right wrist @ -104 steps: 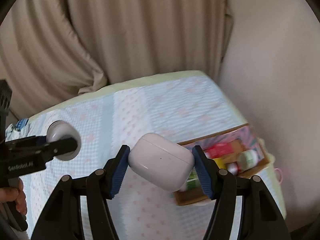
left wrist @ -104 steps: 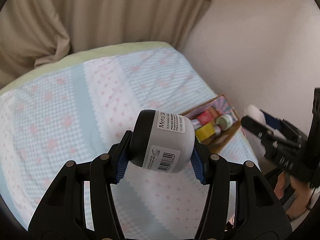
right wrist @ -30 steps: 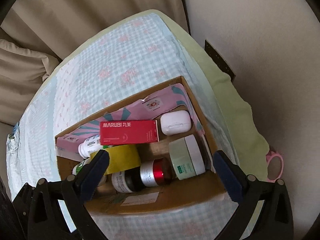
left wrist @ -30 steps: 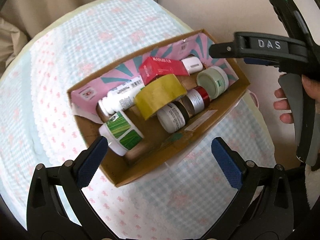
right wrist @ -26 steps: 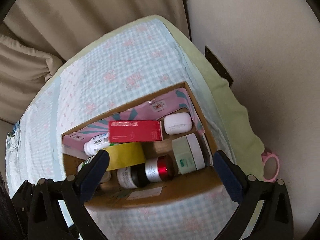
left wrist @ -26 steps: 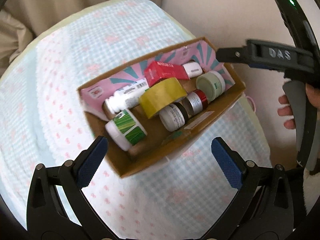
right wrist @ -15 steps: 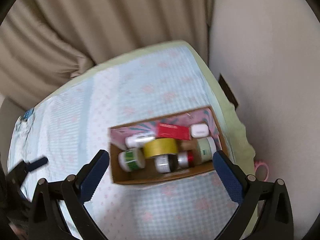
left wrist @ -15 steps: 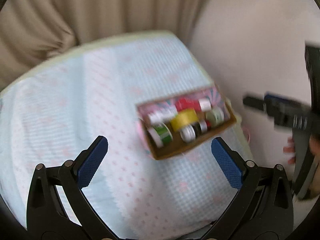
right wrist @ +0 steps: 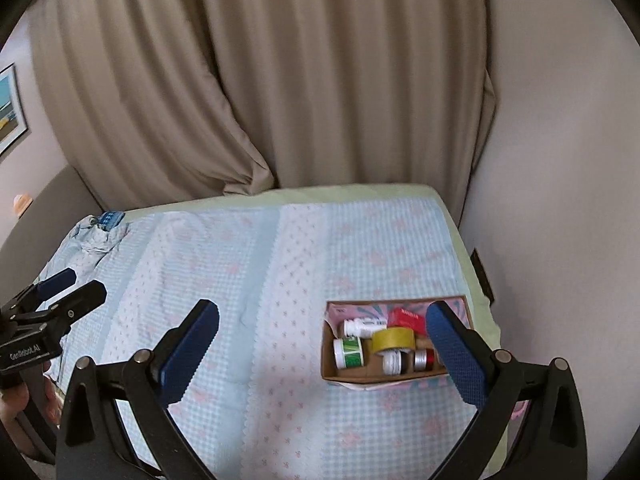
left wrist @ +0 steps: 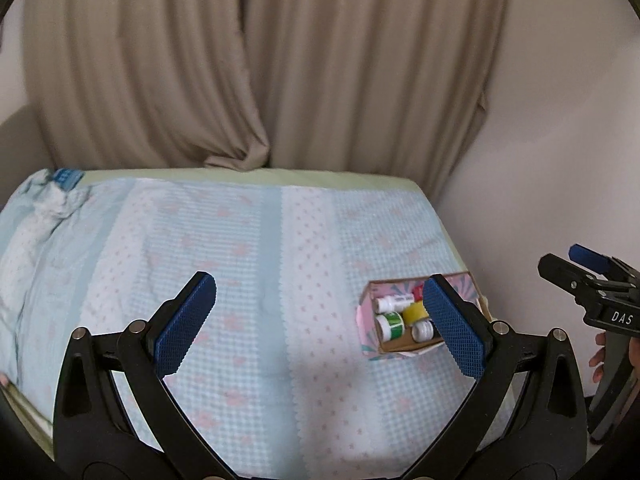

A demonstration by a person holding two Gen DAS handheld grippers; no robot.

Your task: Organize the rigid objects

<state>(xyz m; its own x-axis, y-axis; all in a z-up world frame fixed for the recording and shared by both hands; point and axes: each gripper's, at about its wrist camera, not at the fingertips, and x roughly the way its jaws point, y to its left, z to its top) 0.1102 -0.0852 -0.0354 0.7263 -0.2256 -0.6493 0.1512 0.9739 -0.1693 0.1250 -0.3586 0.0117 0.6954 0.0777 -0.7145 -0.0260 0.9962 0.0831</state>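
The cardboard box (right wrist: 362,378) sits on the right part of the bed (right wrist: 240,264), near the wall, its long axis running left to right. Inside lie a white bottle (right wrist: 362,326) on its side pointing left, a yellow tape roll (right wrist: 394,339), a red carton (right wrist: 408,320) and a green-labelled jar (right wrist: 349,353). The left gripper (left wrist: 320,320) and right gripper (right wrist: 326,354) both hang spread wide, holding nothing.

You face beige curtains (right wrist: 280,80) behind a bed (right wrist: 280,264); a pale wall (right wrist: 560,160) stands right, a framed picture (right wrist: 10,108) far left.
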